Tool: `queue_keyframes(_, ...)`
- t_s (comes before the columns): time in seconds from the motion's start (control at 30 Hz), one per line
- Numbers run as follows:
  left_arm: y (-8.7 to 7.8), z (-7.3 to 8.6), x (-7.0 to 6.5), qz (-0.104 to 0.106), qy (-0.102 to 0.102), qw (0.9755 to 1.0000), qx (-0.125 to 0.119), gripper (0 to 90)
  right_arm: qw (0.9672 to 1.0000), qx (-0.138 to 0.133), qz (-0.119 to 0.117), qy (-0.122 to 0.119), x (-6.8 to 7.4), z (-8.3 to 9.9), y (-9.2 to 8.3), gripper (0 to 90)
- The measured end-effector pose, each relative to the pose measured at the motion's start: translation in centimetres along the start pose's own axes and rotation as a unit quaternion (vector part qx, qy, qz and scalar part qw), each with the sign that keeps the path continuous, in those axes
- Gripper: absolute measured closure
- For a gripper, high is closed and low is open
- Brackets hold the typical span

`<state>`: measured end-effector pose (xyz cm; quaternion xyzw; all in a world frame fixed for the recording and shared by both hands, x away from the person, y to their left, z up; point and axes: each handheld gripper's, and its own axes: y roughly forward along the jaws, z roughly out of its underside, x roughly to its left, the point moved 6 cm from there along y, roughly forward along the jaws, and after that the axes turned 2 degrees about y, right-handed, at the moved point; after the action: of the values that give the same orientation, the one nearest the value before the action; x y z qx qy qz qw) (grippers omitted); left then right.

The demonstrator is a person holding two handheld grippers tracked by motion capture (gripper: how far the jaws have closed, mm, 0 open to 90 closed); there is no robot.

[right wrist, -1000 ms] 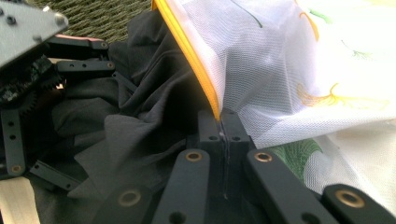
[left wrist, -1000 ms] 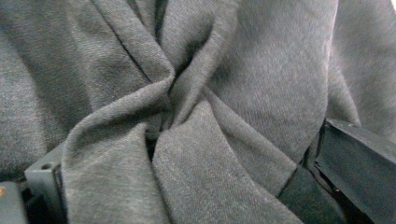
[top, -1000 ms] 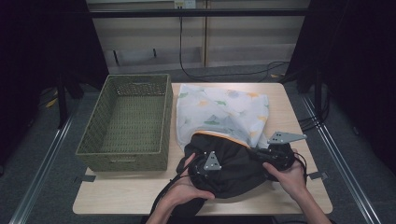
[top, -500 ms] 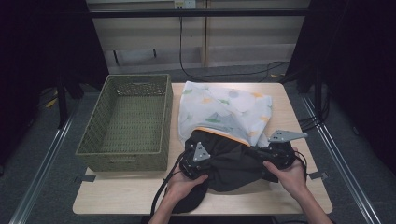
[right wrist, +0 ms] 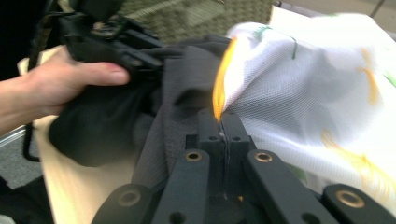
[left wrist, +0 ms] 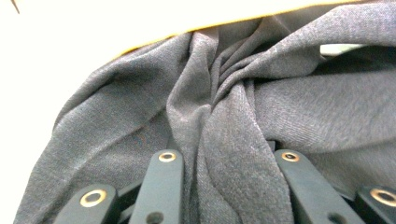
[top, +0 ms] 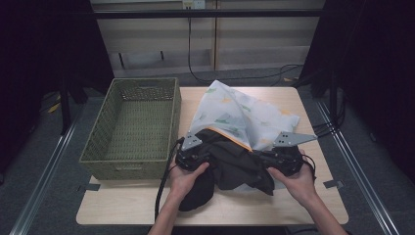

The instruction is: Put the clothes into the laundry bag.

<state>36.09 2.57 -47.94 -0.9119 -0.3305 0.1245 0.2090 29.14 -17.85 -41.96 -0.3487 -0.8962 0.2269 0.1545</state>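
Observation:
A dark grey garment lies half inside a white printed mesh bag with an orange rim, on the wooden table. My left gripper is at the garment's left side. Its jaws have just been closing, and in the left gripper view a bunched fold of the grey fabric is pinched between them. My right gripper holds the bag's mouth. In the right gripper view its jaws are shut on the orange rim, with the white mesh to the right and the garment to the left.
An empty green wicker basket stands on the table's left half, close to my left hand; its weave also appears behind the bag. A black cable trails from the left gripper over the near edge. Dark floor and rails flank the table.
My left gripper has moved left and up, drawing the dark garment out of the bag toward the near edge. The right gripper has lifted the bag's rim, so the bag stands taller.

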Motion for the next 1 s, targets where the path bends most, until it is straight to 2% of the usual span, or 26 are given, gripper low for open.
queue_keyframes(0.1,-0.3,-1.6,0.4,-0.011,-0.014,0.9997,-0.017,73.8,0.9999,-0.006,-0.015,-0.003,1.0,-0.9,0.2,90.0)
queue_keyframes(0.17,-0.2,-2.9,0.5,-0.009,-0.027,0.9991,-0.03,73.9,0.9995,-0.011,-0.027,-0.007,1.9,-1.7,0.6,89.9)
queue_keyframes(0.23,0.1,-3.2,0.5,-0.012,-0.027,0.9992,-0.028,73.9,0.9995,-0.011,-0.029,-0.01,2.1,-2.0,0.7,89.8)
queue_keyframes(0.27,0.5,-3.4,0.4,-0.02,-0.018,0.9994,-0.022,73.8,0.9994,-0.011,-0.03,-0.017,2.3,-2.4,0.7,89.8)
queue_keyframes(0.33,1.7,-3.0,0.0,-0.019,0.002,0.9998,0.005,73.8,0.9992,-0.014,-0.033,-0.02,2.6,-3.2,0.7,89.8)
queue_keyframes(0.37,3.4,-2.0,-0.5,-0.03,0.021,0.9988,0.033,73.8,0.9986,-0.018,-0.046,-0.021,2.9,-3.9,0.6,90.0)
queue_keyframes(0.4,3.4,-2.0,-0.5,-0.03,0.021,0.9988,0.033,73.8,0.9986,-0.018,-0.046,-0.021,2.9,-3.9,0.6,90.0)
queue_keyframes(0.43,4.2,-1.4,-0.6,-0.029,0.018,0.9984,0.045,73.7,0.9982,-0.018,-0.052,-0.023,3.3,-4.2,0.5,90.0)
queue_keyframes(0.47,5.0,-0.8,-0.7,-0.017,0.004,0.9984,0.053,73.7,0.9982,-0.018,-0.052,-0.023,3.3,-4.2,0.5,90.0)
queue_keyframes(0.53,5.9,0.0,-0.6,-0.015,-0.012,0.9978,0.063,73.7,0.9975,-0.025,-0.064,-0.02,3.7,-4.3,0.3,90.0)
queue_keyframes(0.57,6.2,0.2,-0.6,-0.01,-0.015,0.9981,0.059,73.6,0.9972,-0.026,-0.067,-0.019,3.8,-4.2,0.2,90.0)
queue_keyframes(0.6,6.1,0.3,-0.6,-0.013,-0.016,0.9982,0.057,73.4,0.9973,-0.027,-0.067,-0.018,3.8,-4.0,0.1,90.0)
queue_keyframes(0.7,5.9,0.3,-0.7,-0.016,-0.003,0.9981,0.059,70.3,0.9987,-0.008,-0.051,-0.007,3.2,-1.5,0.0,90.0)
queue_keyframes(0.73,5.8,0.2,-0.7,-0.011,-0.003,0.9986,0.052,70.3,0.9987,-0.008,-0.051,-0.007,3.2,-1.5,0.0,90.0)
queue_keyframes(0.77,5.3,0.0,-0.9,0.009,0.016,0.9987,0.047,63.7,0.9992,-0.002,-0.039,0.008,2.3,-0.1,0.0,90.0)
queue_keyframes(0.8,5.3,0.0,-0.9,0.009,0.016,0.9987,0.047,58.6,0.9993,0.001,-0.034,0.015,1.8,0.7,0.0,90.0)
queue_keyframes(0.83,4.4,-0.2,-1.0,0.01,0.029,0.9987,0.04,52.5,0.9995,0.006,-0.027,0.017,1.4,1.3,0.0,90.0)
queue_keyframes(0.87,4.4,-0.2,-1.0,0.01,0.029,0.9987,0.04,45.7,0.9995,0.006,-0.027,0.017,1.4,1.3,0.0,90.0)
queue_keyframes(0.9,4.0,-0.3,-1.1,0.018,0.023,0.999,0.033,40.7,0.999,0.008,-0.025,0.036,0.8,2.6,0.2,89.9)
queue_keyframes(0.93,3.6,-0.2,-1.1,0.024,0.025,0.9989,0.033,40.7,0.999,0.008,-0.025,0.036,0.8,2.6,0.2,89.9)
queue_keyframes(0.97,3.0,0.0,-1.5,0.038,0.025,0.9987,0.024,34.1,0.9986,0.013,-0.021,0.046,0.3,3.4,0.5,89.8)
queue_keyframes(1.0,3.0,0.0,-1.5,0.038,0.025,0.9987,0.024,31.9,0.9986,0.013,-0.021,0.046,0.3,3.4,0.5,89.8)
